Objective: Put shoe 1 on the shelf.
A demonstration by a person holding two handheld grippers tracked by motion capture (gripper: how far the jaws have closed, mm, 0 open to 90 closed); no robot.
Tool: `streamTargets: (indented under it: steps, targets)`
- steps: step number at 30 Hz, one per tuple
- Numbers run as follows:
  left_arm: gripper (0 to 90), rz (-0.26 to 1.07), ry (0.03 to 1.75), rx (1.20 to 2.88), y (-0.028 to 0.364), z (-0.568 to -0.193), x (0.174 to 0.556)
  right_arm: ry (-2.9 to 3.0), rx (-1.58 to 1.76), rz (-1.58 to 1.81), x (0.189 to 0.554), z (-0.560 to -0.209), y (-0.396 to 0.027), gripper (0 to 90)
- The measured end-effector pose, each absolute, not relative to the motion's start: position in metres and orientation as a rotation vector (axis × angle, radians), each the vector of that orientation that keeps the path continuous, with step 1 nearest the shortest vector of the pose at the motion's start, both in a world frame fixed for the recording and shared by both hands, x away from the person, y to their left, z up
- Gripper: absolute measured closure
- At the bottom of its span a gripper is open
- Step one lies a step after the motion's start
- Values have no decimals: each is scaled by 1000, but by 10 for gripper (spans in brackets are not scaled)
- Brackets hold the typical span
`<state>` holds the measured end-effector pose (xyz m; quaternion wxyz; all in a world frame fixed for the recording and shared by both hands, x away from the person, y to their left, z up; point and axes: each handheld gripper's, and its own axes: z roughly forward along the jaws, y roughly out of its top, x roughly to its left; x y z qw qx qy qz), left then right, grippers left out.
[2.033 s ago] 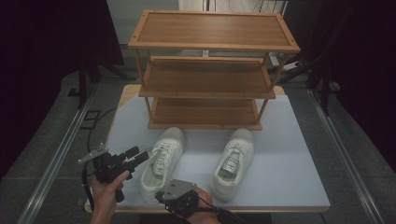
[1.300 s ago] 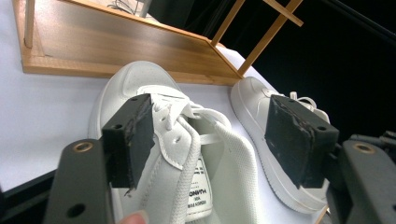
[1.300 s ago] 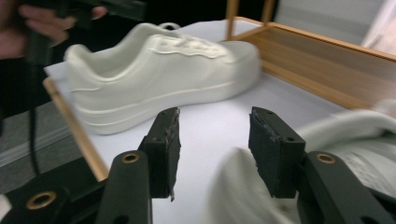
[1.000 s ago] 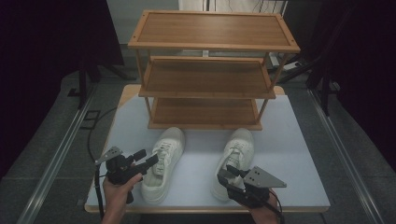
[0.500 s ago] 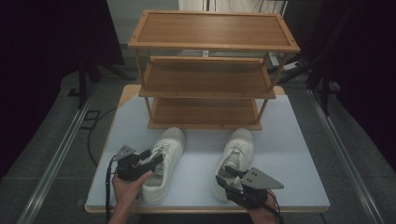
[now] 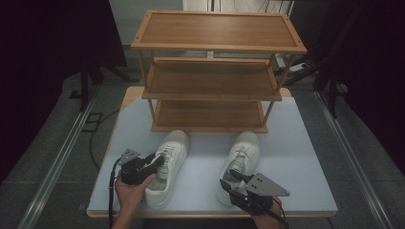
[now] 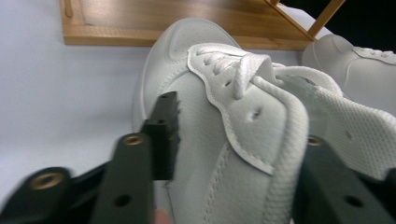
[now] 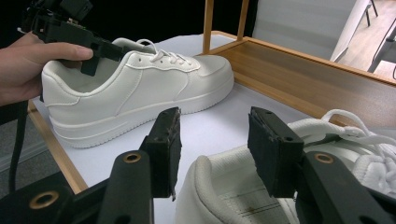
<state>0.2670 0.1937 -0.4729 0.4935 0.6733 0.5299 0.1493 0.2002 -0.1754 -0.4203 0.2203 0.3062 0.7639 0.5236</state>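
Observation:
Two white sneakers stand toes toward the rack, the left shoe and the right shoe. My left gripper sits at the left shoe's collar. Its jaws have just been closing, with the shoe's side wall between them. One pad presses the outer leather and the other is hidden behind the mesh lining. In the right gripper view that gripper clamps the left shoe. My right gripper straddles the right shoe's heel collar, and gaps show beside both pads.
A three-shelf wooden rack stands at the back of the pale table, all shelves bare, its lowest shelf just past the shoes' toes. A hand holds the left gripper at the table's front left edge.
The left gripper slid right and down onto the left shoe and its jaws narrowed around the side wall. The right gripper crossed to the right shoe's heel, then stayed there.

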Motion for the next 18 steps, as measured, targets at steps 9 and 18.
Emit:
streamTargets:
  steps: [9,18]
  targets:
    - [789,364,1273,1571,200,-475,265,2104,846,1449,200,-420,-175,538]
    - [814,304,1272,1469,211,-476,262,2094,845,1451,199,-418,-176,538]
